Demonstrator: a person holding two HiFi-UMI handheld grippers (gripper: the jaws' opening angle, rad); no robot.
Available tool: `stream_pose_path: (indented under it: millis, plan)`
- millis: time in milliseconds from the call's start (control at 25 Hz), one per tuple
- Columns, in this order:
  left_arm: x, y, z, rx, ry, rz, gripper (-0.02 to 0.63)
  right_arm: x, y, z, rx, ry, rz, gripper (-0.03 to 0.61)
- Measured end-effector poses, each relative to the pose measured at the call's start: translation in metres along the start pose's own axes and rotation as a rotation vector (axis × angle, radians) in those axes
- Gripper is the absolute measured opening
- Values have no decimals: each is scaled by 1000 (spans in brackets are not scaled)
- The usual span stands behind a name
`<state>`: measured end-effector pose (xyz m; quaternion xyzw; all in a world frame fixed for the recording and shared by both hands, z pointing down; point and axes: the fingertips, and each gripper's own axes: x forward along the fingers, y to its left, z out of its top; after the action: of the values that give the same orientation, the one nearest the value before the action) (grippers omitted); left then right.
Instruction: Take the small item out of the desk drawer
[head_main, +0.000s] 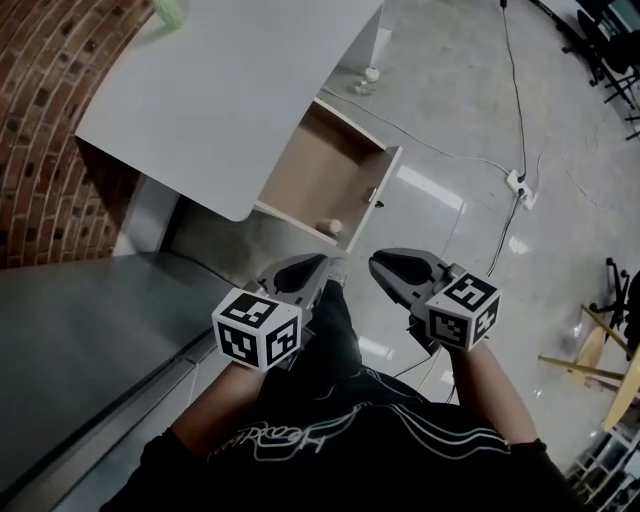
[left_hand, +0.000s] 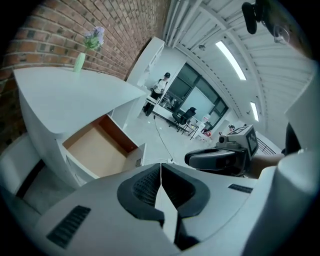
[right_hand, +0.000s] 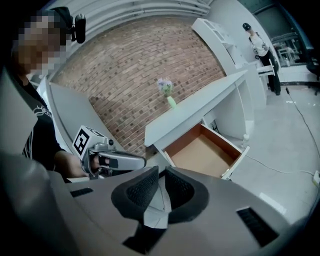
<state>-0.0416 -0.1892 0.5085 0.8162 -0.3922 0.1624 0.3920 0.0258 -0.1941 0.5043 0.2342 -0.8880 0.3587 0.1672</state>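
A: Both claws pressed together, empty. Left gripper (head_main: 318, 266) and right gripper (head_main: 382, 268) side by side, tilted down toward the open drawer (head_main: 315, 170).
B: Where is the item (head_main: 331, 227)?
A: Drawer's front corner nearest us, well apart from both. Judgement: spread one claw first, enter over the front panel, pinch gently.

We see a white desk (head_main: 200, 110) against a red-brown brick wall (head_main: 45, 110) with pale mortar lines. The drawer (head_main: 310, 175) is tan inside and white outside; the small item (head_main: 333, 227) is pale beige. The left gripper (head_main: 322, 264) and right gripper (head_main: 378, 264) are grey, with black pads (left_hand: 140, 192) and black-and-white square markers. The vase (left_hand: 79, 62) is light green, its flowers (left_hand: 95, 35) lilac
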Motion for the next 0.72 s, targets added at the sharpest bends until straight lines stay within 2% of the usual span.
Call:
stream_pose_path:
  millis: [240, 400, 440, 480, 520, 720]
  plan:
    - [20, 43, -9, -50, 18, 28, 23, 62, -37, -12, -143, 162, -6, 57]
    - [31, 65, -17, -76, 34, 40, 23, 95, -59, -24, -282, 263, -20, 60]
    - [33, 69, -19, -81, 37, 43, 23, 103, -66, -29, -328, 295, -26, 78]
    - [35, 73, -20, -85, 40, 45, 23, 111, -71, -34, -378, 331, -31, 126]
    - [37, 77, -21, -90, 41, 46, 23, 119, -76, -39, -427, 367, -33, 140]
    - [42, 94, -33, -118, 44, 57, 23, 155, -94, -55, -600, 484, -13, 152]
